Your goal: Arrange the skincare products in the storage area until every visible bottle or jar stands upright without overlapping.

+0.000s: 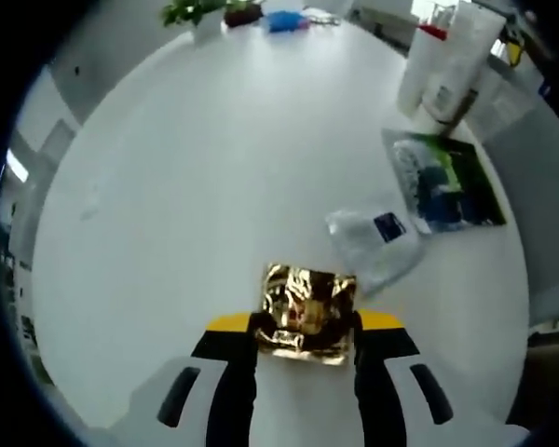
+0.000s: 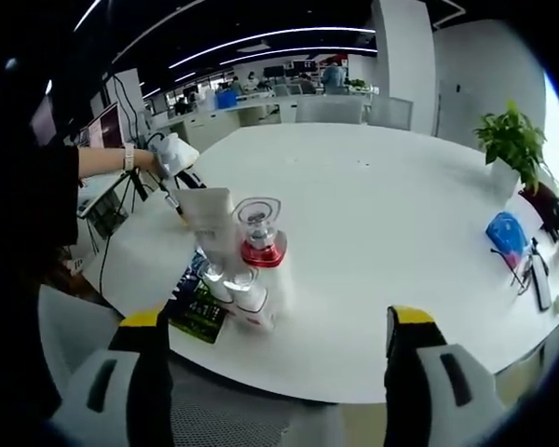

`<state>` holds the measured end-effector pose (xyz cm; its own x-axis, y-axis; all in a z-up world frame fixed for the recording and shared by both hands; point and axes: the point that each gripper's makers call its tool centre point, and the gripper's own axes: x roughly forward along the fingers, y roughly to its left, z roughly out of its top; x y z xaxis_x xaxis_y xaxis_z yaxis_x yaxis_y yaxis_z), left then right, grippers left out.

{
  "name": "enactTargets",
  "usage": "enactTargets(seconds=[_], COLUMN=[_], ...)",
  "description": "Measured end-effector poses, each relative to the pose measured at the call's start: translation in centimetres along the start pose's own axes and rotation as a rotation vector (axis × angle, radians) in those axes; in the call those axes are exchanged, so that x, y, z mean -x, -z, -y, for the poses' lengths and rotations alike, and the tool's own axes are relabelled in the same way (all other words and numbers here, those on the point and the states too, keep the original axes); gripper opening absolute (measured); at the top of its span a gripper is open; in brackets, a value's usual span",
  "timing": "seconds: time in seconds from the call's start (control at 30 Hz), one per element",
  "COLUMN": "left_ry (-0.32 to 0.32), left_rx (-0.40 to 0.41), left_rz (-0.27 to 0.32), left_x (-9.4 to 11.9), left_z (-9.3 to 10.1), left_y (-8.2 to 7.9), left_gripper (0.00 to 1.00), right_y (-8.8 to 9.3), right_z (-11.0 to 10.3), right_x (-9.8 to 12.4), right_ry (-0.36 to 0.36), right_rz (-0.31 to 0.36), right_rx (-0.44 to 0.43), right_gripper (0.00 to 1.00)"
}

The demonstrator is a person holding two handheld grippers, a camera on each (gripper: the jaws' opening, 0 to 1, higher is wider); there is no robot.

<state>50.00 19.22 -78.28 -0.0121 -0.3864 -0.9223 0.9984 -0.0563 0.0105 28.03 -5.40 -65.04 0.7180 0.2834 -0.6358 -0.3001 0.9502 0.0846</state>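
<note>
in the left gripper view: left gripper (image 1: 305, 337) closed narrow on a crinkled gold foil sachet (image 1: 306, 313), pinched at its two side edges between the yellow-tipped jaws and held over the white table (image 1: 196, 177). ahead toward 1 o'clock, flat on the table, a clear packet with a dark blue label (image 1: 377, 237); past it toward 2 o'clock a green and black carton (image 1: 444, 179) lying on its side; at about 1 o'clock near the far edge, a cluster of white bottles (image 1: 444, 65) standing upright, close together. for the step in hand, judged best to keep the pinch light so the foil doesn't crumple further, carry the sachet toward the cluster and set it down on bare table just beside, not across the clear packet or the carton; a thin sachet likely won't stand alone, so probably worth leaning or laying it clear of its neighbours. in the right gripper view: right gripper (image 2: 279, 372) spread wide, holding nothing, touching nothing, hanging off the near table edge. at 11 o'clock from the jaws, the same cluster, with a red-collared clear-capped bottle (image 2: 261, 233) upright, white bottles crowded around it, the green carton flat at their foot. farther toward 10 o'clock, a person's hand (image 2: 158, 158) with the other gripper. wise to bring this open jaw in from the side so as not to tip the crowded bottles.
</note>
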Motion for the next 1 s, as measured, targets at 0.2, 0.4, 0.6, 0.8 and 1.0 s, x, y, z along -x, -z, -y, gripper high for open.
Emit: enactTargets(seconds=[0.2, 0.4, 0.6, 0.8, 1.0], left_ry=[-0.013, -0.105, -0.100, -0.217, -0.173], left_rx=[0.022, -0.040, 0.011, 0.137, 0.118], left_rz=[-0.011, -0.026, 0.024, 0.090, 0.042], left_x=[0.3, 1.1, 1.4, 2.5, 1.7], left_z=[0.5, -0.4, -0.6, -5.0, -6.1], left_y=[0.3, 0.9, 0.7, 0.5, 1.3], left_gripper=[0.36, 0.00, 0.14, 0.36, 0.45], right_y=[0.0, -0.4, -0.5, -0.5, -0.2], right_z=[-0.5, -0.8, -1.2, -1.1, -0.7], right_x=[-0.1, -0.1, -0.1, 0.0, 0.1], right_ry=[-0.011, -0.022, -0.033, -0.025, -0.012], right_rz=[-0.002, 0.011, 0.015, 0.011, -0.004], right_rx=[0.010, 0.023, 0.027, 0.019, 0.011], right_gripper=[0.97, 0.98, 0.98, 0.98, 0.98])
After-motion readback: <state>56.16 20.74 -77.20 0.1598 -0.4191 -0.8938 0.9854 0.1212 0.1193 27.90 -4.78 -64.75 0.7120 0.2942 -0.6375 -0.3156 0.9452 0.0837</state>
